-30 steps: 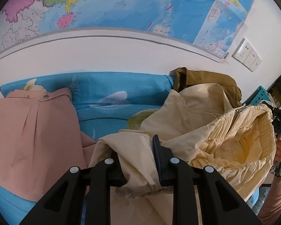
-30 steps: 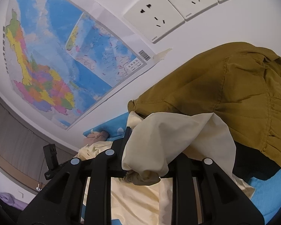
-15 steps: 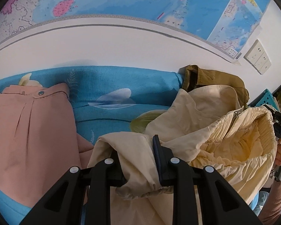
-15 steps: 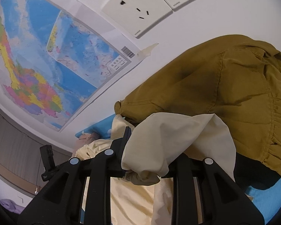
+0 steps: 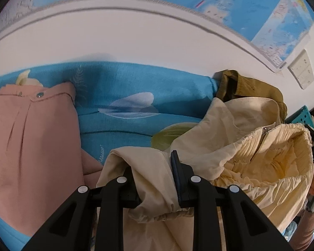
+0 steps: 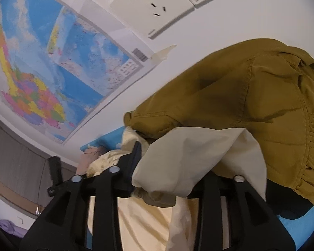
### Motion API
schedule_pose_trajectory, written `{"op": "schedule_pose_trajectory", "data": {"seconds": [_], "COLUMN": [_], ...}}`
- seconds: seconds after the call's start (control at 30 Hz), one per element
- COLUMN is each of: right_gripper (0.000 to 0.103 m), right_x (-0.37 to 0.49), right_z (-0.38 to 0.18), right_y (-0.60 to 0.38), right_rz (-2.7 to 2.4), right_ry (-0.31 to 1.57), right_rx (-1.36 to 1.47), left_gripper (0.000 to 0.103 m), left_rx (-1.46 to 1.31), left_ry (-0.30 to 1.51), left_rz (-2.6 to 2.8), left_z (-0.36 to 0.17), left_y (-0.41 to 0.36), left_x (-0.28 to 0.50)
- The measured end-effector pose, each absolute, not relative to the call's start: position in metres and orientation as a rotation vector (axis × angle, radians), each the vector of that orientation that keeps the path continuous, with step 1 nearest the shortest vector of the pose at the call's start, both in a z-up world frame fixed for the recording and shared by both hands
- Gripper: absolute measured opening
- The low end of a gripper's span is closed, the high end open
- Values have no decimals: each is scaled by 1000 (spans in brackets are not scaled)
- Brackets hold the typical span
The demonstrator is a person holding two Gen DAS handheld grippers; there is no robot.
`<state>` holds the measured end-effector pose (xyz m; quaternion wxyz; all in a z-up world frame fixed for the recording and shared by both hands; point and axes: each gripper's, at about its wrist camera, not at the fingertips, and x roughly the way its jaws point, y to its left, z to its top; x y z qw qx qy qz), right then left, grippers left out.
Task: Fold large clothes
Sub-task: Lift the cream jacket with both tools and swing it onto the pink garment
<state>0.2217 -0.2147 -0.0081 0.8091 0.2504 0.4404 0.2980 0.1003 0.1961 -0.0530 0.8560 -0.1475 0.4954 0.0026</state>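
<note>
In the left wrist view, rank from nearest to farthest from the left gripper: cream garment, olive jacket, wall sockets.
1. cream garment: pinched in the left gripper.
2. olive jacket: behind the cream pile, upper right, against the wall.
3. wall sockets: on the wall, far right.

The things lie on a bed with a blue sheet (image 5: 136, 87) that has a pale leaf print; its far edge meets the white wall. I take the printed white leaf (image 5: 133, 105) in the middle of the sheet as landmark. Left of this leaf, a pink garment (image 5: 31, 138) lies flat on the sheet, with snap buttons at its upper edge. Right of the leaf, a mustard-brown garment (image 5: 251, 90) is heaped against the wall. In front of that heap, a cream garment (image 5: 240, 146) with a gathered elastic band spreads over the sheet, its edge covering part of a green leaf print.
</note>
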Motion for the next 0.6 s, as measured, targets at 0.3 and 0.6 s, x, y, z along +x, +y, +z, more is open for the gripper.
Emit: {"op": "schedule_pose_trajectory", "data": {"seconds": [0.3, 0.6], "right_gripper": [84, 56], "right_x": [163, 108], "right_z": [26, -14], "right_y": [-225, -88], "right_rz": [720, 589], "right_ry": [790, 706], "right_rx": [465, -326], "left_gripper": [24, 30], "left_rx": [-358, -372], "left_ry": [1065, 1028], "left_rz": [19, 4], "left_z": [-65, -55], "left_y": [203, 200], "left_x": [112, 102]}}
